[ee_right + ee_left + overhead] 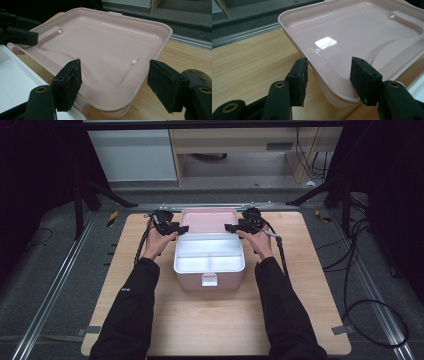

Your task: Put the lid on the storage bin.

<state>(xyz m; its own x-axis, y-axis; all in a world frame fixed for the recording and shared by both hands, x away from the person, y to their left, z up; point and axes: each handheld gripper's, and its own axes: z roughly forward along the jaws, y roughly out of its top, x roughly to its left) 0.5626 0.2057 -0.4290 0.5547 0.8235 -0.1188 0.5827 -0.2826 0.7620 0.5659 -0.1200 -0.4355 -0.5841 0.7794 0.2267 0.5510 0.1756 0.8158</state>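
Observation:
A pink box (190,281) stands in the middle of the wooden table, and a white divided tray (210,255) sits in its top. Its pink lid (207,222) lies folded back flat behind it. My left gripper (180,227) is at the lid's left edge. In the left gripper view its jaws (329,75) straddle the lid's rim (312,57), wide apart and not pinching it. My right gripper (231,226) is at the lid's right edge. In the right gripper view it (115,80) stands open around the lid's near corner (120,102).
Bare wooden table (225,320) stretches in front of the box and to both sides. Metal rails (55,285) run along the table, and cables (360,310) lie on the floor at the right. Cabinets (135,155) stand beyond the far edge.

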